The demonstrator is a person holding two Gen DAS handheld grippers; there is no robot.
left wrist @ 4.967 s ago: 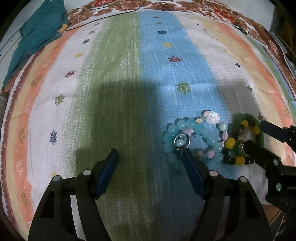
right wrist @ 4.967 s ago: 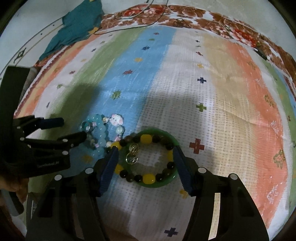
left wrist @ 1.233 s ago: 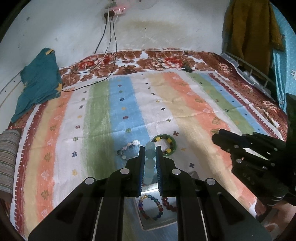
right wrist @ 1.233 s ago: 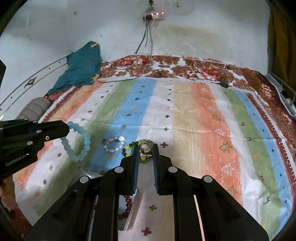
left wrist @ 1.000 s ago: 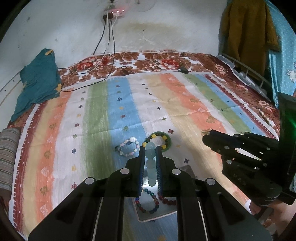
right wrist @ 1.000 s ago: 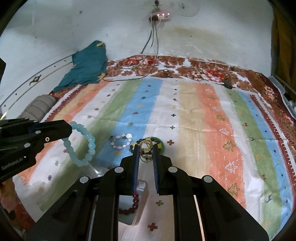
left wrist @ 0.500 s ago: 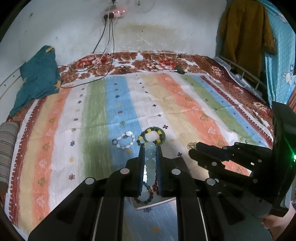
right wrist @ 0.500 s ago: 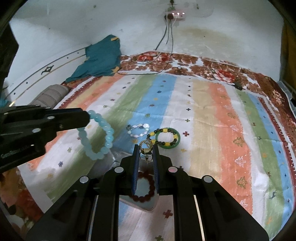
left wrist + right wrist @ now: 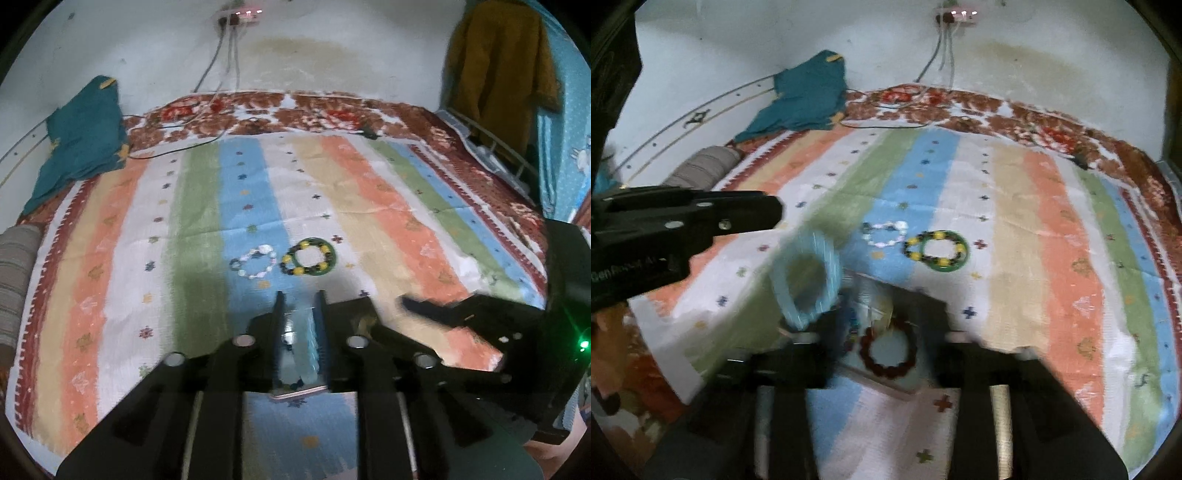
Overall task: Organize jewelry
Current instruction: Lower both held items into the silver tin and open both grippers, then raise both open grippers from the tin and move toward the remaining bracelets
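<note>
In the left wrist view my left gripper [image 9: 299,295] has a narrow gap between its jaws, and the pale aqua bead bracelet [image 9: 308,347] shows blurred between them, over a tray [image 9: 299,392]. In the right wrist view that aqua bracelet [image 9: 803,280] is a motion-blurred ring below the left gripper [image 9: 775,212], apart from its tips. My right gripper [image 9: 882,295] is open, over the tray [image 9: 882,380] holding a dark red bead bracelet [image 9: 888,350] and a gold ring cluster [image 9: 881,314]. A green bangle with yellow and black beads [image 9: 936,251] and a white-pink bracelet [image 9: 886,232] lie on the striped blanket [image 9: 1015,221].
A teal cloth [image 9: 79,140] lies at the blanket's far left corner, with cables [image 9: 207,122] running from a wall socket. A grey striped bolster [image 9: 14,273] lies at the left edge. Clothes hang at the far right [image 9: 498,62].
The right gripper has opened and the gold rings now lie in the tray. The aqua bracelet has dropped from the left gripper's tips toward the tray. Both grippers have moved lower.
</note>
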